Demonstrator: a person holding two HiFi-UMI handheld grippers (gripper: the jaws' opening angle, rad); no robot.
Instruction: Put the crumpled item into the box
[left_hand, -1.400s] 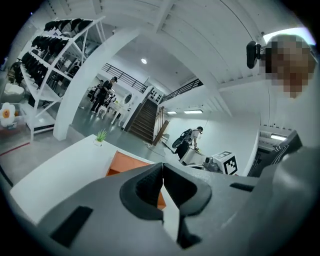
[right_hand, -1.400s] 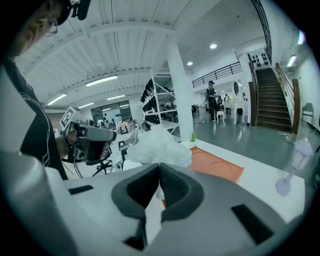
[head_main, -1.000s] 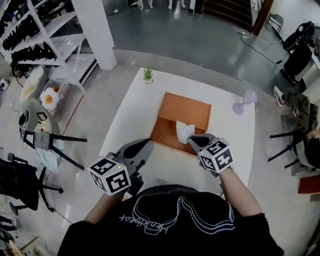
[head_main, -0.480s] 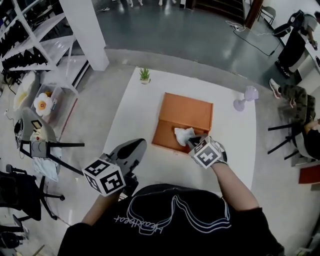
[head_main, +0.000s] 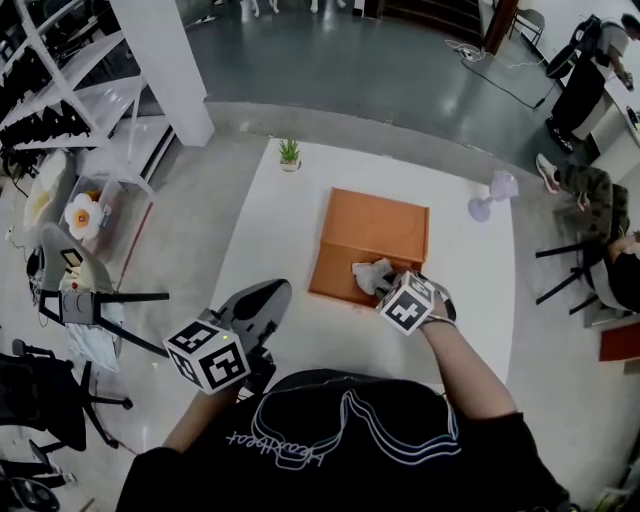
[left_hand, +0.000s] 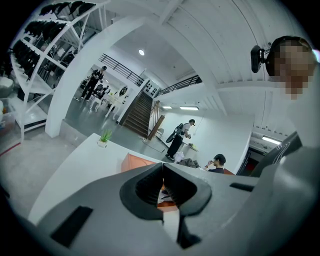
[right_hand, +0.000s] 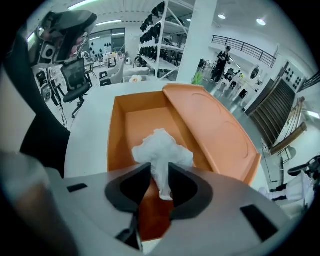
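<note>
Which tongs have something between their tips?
The right tongs: crumpled white paper between jaws just opening, over the orange box; the left tongs are shut, empty.

Box (head_main: 375, 222) mid-table (head_main: 265, 255); potted plant (head_main: 289, 152) at far left corner.

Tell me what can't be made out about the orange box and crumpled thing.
- Right gripper view: the crumpled tissue stands between the right hand-held gripper's jaws, which have just been opening; the tissue itself hides whether it touches the box floor.
- Left gripper view: the left hand-held gripper's body covers most of the box.
</note>
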